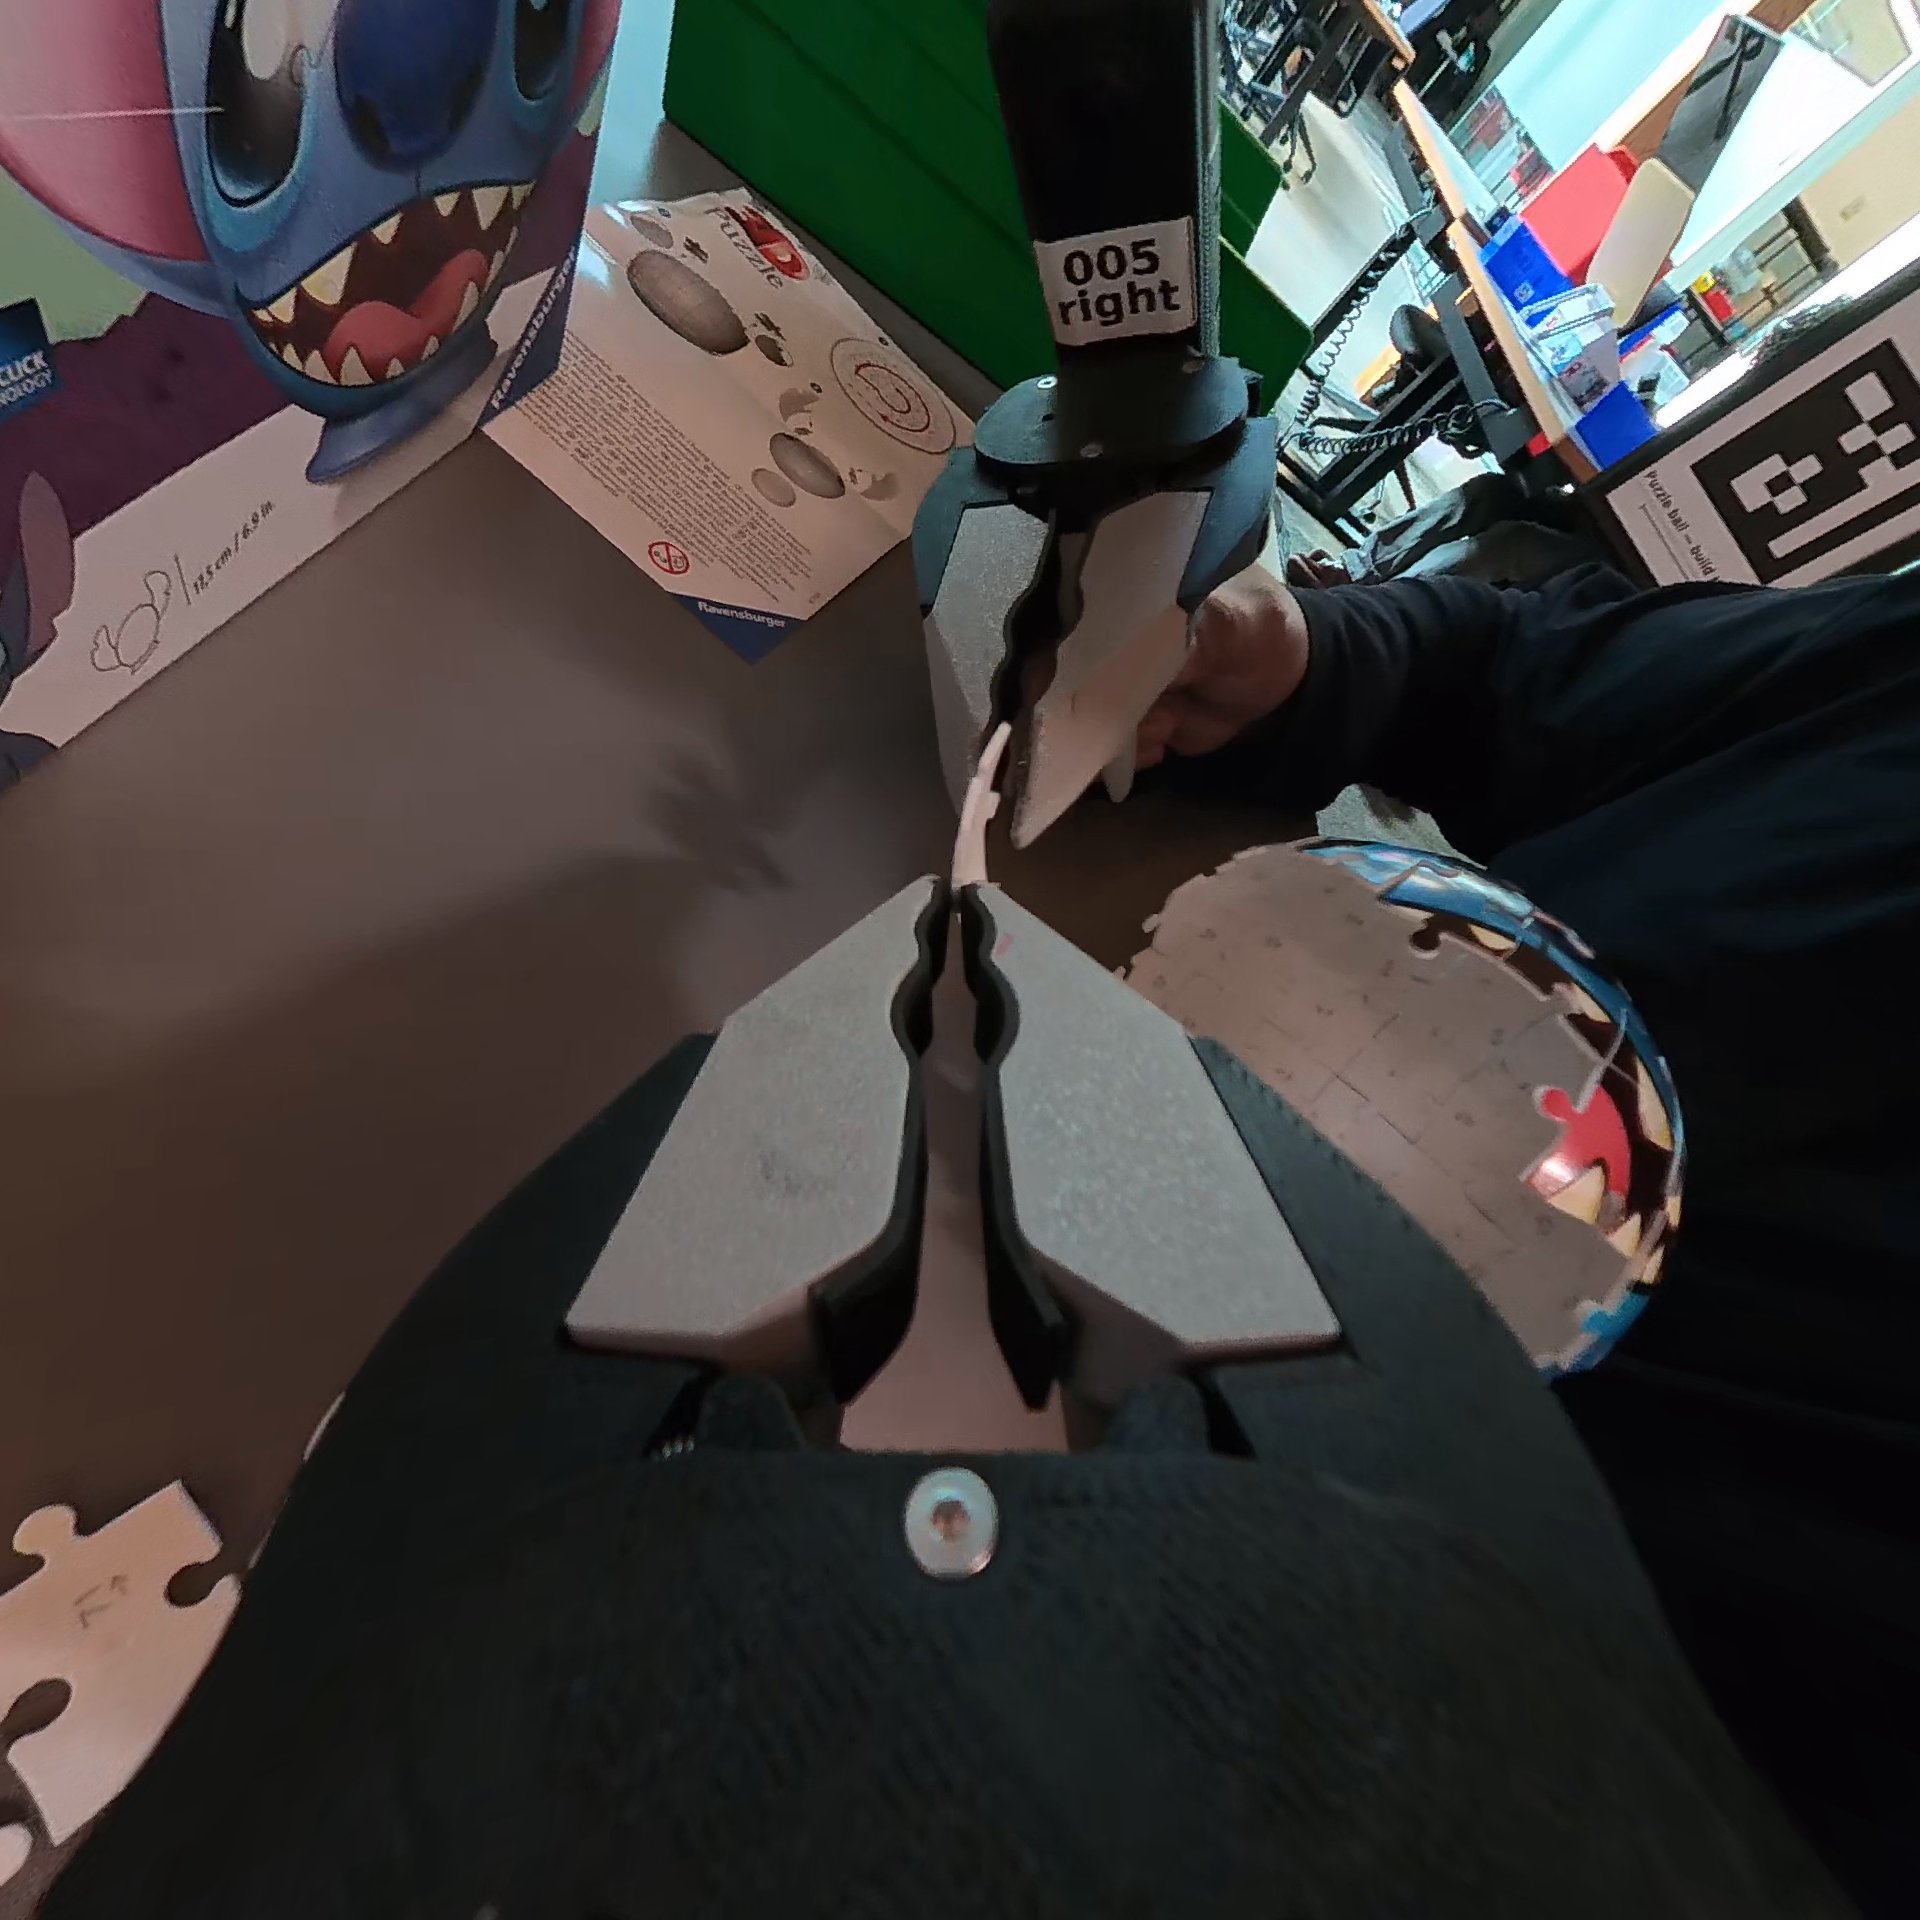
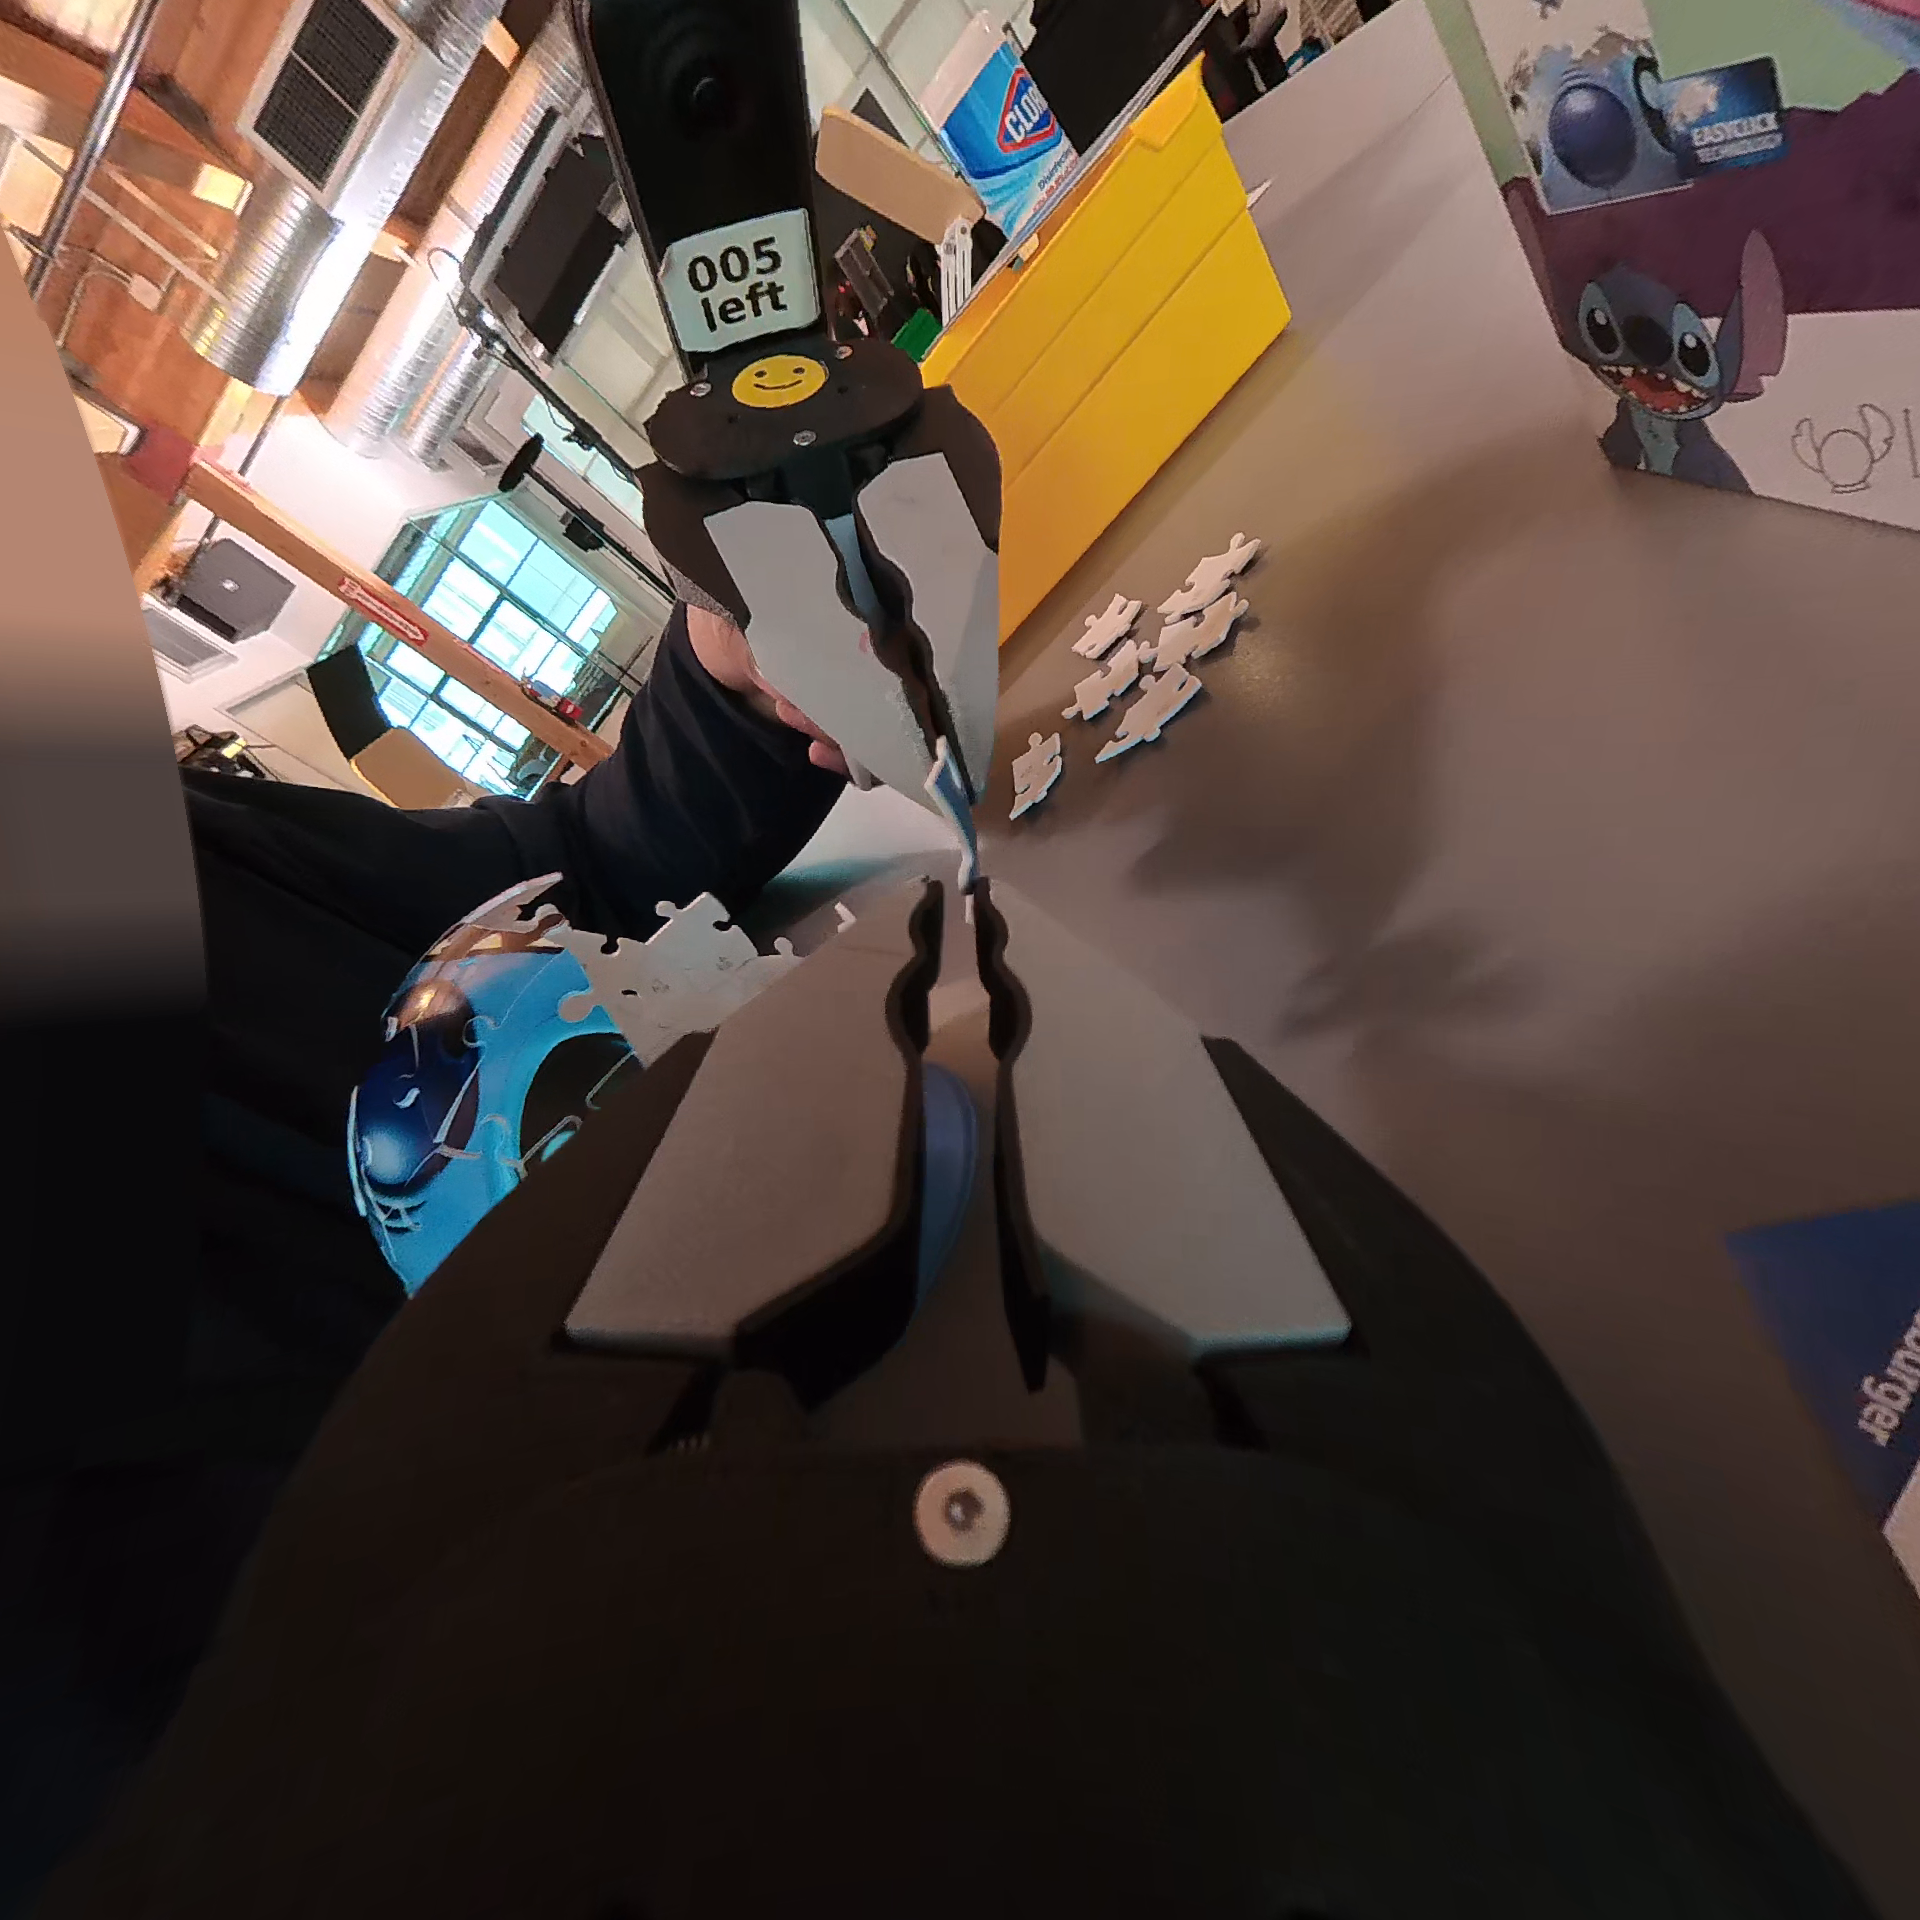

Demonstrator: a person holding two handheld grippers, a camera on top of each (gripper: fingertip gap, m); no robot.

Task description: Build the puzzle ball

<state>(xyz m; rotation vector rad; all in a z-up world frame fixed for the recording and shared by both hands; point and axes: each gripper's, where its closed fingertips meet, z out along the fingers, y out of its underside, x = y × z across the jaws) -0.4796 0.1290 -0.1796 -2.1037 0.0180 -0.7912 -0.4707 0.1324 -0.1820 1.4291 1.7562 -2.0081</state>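
The half-built puzzle ball [image 1: 1382, 1081] is pale grey-white inside — its outer shell blue, black and red. Loose puzzle pieces [image 2: 1153, 655] lie white side up on the grey-brown surface [image 1: 416, 935]. Behind stand a green bin [image 1: 883, 156] and a yellow bin [image 2: 1122, 343].

Left gripper [image 1: 954, 894] pinched on curved pale puzzle piece [image 1: 981, 805]; right gripper [image 1: 1023, 769] gripping its far end. Half-built blue puzzle ball [image 1: 1382, 1081] just right, pale inside showing, on brown table [image 1: 416, 883].
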